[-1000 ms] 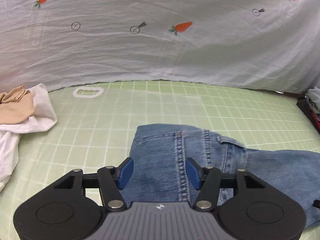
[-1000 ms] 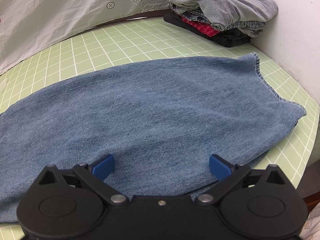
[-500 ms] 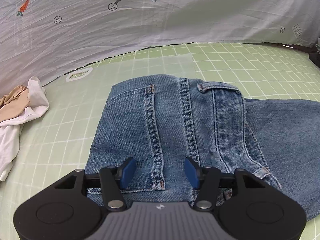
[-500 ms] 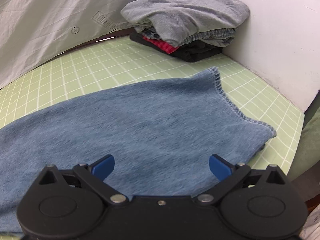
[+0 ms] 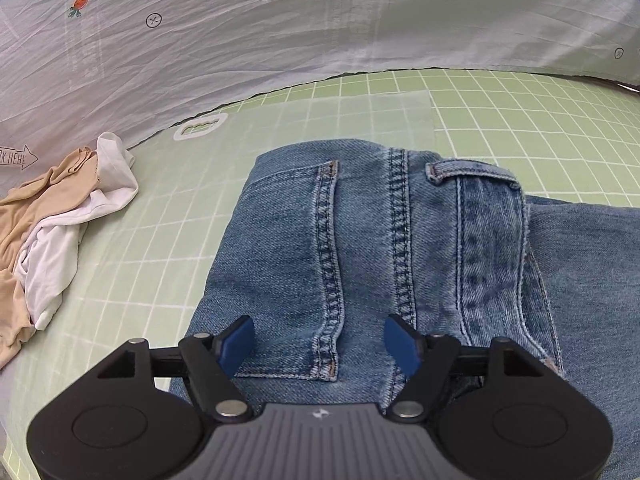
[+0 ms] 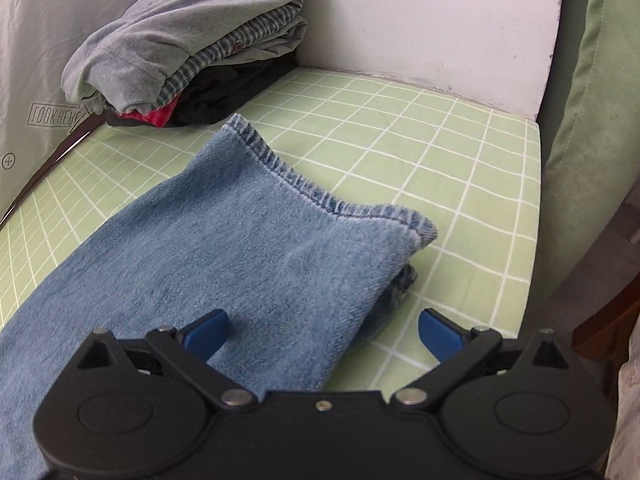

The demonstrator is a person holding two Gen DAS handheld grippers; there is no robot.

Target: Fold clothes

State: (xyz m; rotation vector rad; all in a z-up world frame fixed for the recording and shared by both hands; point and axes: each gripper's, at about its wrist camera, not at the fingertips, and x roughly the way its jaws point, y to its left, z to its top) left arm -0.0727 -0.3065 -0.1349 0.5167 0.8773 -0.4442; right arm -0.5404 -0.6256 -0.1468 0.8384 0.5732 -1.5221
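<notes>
A pair of blue jeans lies flat on the green checked mat. In the left wrist view its waist end with pocket seams and a belt loop fills the middle. My left gripper hovers over the waistband edge, its jaws opening, with denim below them but nothing pinched. In the right wrist view the leg end of the jeans shows its stitched hem. My right gripper stands open wide above the leg's near edge, one pad over denim and one over the mat.
A crumpled white and beige garment pile lies at the mat's left. A stack of folded clothes sits at the far corner by a white wall. A grey printed sheet hangs behind. The mat's right edge drops off.
The left gripper came forward and tipped down over the waistband, and its jaws spread wider. The right gripper travelled along the leg toward the hem and rolled.
</notes>
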